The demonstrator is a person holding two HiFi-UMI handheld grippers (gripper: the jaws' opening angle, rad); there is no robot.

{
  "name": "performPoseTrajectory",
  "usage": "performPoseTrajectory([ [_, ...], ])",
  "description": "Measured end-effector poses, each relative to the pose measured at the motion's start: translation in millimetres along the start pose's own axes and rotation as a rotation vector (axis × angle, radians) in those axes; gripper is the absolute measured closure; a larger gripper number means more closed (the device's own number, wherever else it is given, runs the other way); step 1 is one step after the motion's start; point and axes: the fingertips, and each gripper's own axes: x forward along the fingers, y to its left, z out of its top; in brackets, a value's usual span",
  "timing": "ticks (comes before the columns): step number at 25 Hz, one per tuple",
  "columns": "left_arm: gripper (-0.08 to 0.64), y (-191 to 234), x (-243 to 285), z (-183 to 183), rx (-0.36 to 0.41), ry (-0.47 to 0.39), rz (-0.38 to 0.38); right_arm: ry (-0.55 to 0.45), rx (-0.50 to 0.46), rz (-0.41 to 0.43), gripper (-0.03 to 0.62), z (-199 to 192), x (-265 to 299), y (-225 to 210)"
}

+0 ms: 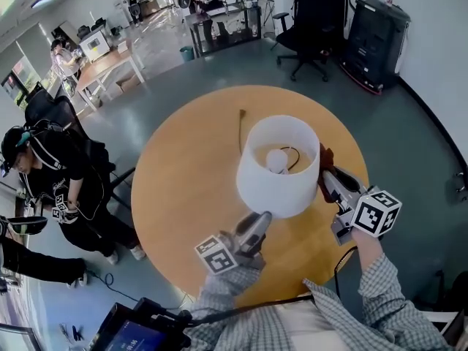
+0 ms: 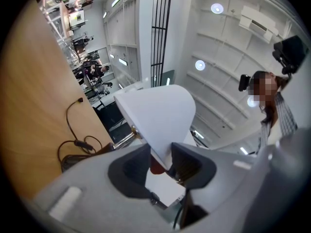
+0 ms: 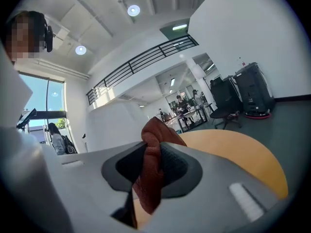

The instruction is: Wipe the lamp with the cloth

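Centrally, lamp (image 1: 276, 185) stands on the round wooden tabletop (image 1: 183, 189); left tongs (image 1: 263, 216) pinch the white shade's lower rim, while right tongs (image 1: 327, 175) clamp the rust-red cloth (image 3: 150, 174) just beside the shade, on the person's right.

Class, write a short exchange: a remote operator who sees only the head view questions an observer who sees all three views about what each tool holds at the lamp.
Operator: In the head view the left tool sits under the near edge of the lampshade. Does it hold it?
Observer: Yes. The left gripper view shows the shade's rim pinched between its jaws.
Operator: And the right tool beside the shade?
Observer: The right gripper view shows the red-brown cloth clamped between its jaws, bunched up above them.
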Motion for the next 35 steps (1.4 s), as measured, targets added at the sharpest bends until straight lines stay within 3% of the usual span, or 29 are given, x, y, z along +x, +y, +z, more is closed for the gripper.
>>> performPoseTrajectory([
  [5, 0.428, -1.0, 0.3, 0.2, -0.015, 0.009, 0.006, 0.033, -0.010, 0.020, 0.509, -1.1, 5.5, -12.3],
  [10, 0.430, -0.9, -1.3, 1.6, -0.027, 0.009, 0.005, 0.103, -0.078, 0.061, 0.508, 10.4, 27.3, -17.6],
  [17, 0.434, -1.1, 5.9, -8.3, -0.025, 0.028, 0.003, 0.207, -0.109, 0.212, 0.509, 40.3, 69.7, -27.6],
  [26, 0.434, 3.7, 9.3, -7.8, -0.021, 0.023, 0.012, 0.542, -0.349, 0.486, 0.509, 60.8, 144.1, 0.1],
  [31, 0.434, 1.6, 10.6, -9.9, -0.015, 0.023, 0.018, 0.788, -0.599, 0.657, 0.509, 52.7, 168.2, 35.7],
  [35, 0.434, 0.2, 7.0, -9.9, -0.019, 0.033, 0.021, 0.928, -0.762, 0.758, 0.512, 48.0, 182.6, 71.1],
])
